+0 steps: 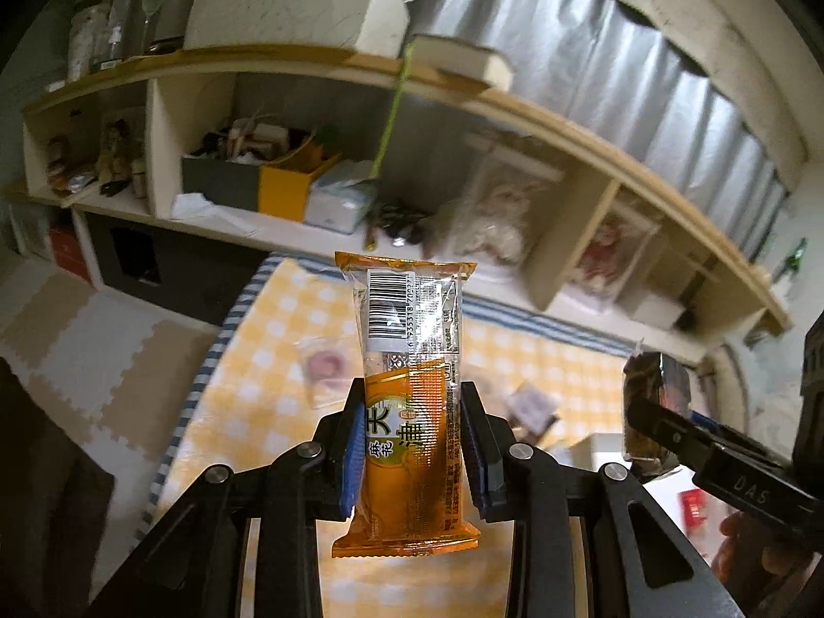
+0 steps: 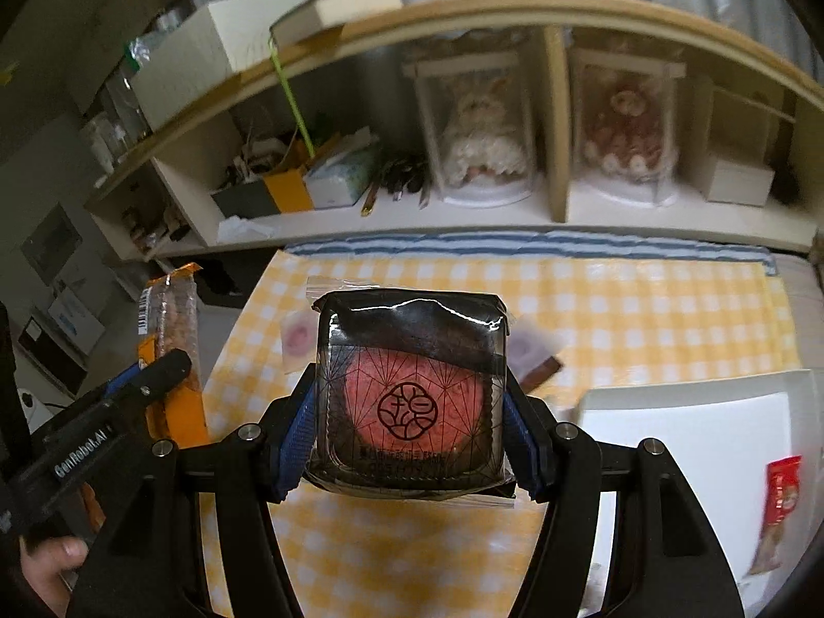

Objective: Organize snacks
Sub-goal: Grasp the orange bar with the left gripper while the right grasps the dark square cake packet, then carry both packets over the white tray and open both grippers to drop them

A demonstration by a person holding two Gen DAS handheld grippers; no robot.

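My left gripper (image 1: 411,401) is shut on a long orange snack bar (image 1: 409,355) with a barcode on its clear top half, held upright above the yellow checked tablecloth (image 1: 268,340). My right gripper (image 2: 411,401) is shut on a square black pack with a pink round cake (image 2: 410,391) inside. Each gripper shows in the other's view: the right one with its dark pack (image 1: 651,401) at the right edge, the left one with the orange bar (image 2: 172,340) at the left. Two small pink wrapped sweets (image 2: 297,335) lie on the cloth below.
A white box (image 2: 685,432) sits on the table at the right with a red packet (image 2: 780,494) in it. Behind the table runs a wooden shelf (image 2: 515,15) with boxes, tissues, pens and two cased dolls (image 2: 481,134). A hand (image 2: 49,561) grips the left tool.
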